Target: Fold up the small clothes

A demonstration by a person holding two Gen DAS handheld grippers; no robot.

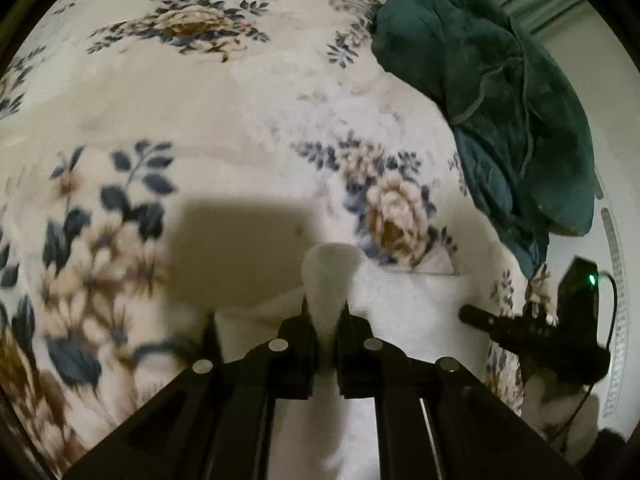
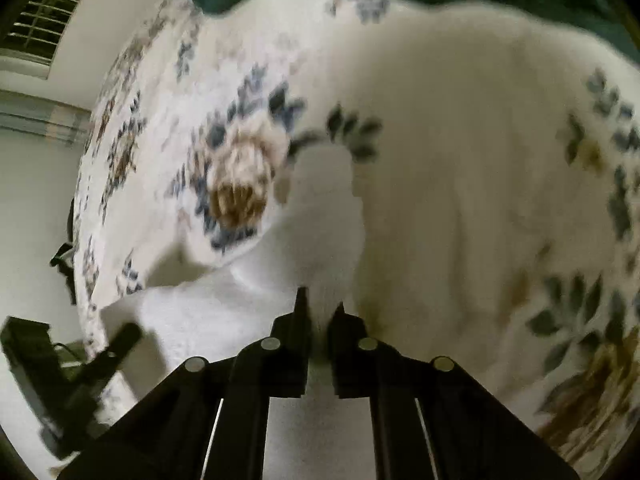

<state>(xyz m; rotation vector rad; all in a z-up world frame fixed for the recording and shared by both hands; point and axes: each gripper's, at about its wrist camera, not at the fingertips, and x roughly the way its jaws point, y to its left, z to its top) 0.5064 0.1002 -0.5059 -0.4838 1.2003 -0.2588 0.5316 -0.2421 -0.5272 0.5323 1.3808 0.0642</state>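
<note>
Left black two-finger gripper (image 1: 326, 310): jaws narrowed, pinching a fold of the small white fleecy garment (image 1: 400, 300), which bulges up beyond the fingertips.

Right black two-finger gripper (image 2: 319, 307): jaws likewise narrowed on a bunch of the same white garment (image 2: 224, 312); in the left wrist view its black body (image 1: 532, 336) appears at 4 o'clock.

White garment: stretched between the two grippers, its lower part lying on the cream floral-print plush blanket (image 1: 240, 128), just below a brown-and-blue flower.

Dark teal crumpled fleece cloth (image 1: 500, 100): at 2 o'clock in the left wrist view, resting on the blanket edge, well apart from the garment.

Right wrist view: blurred.
</note>
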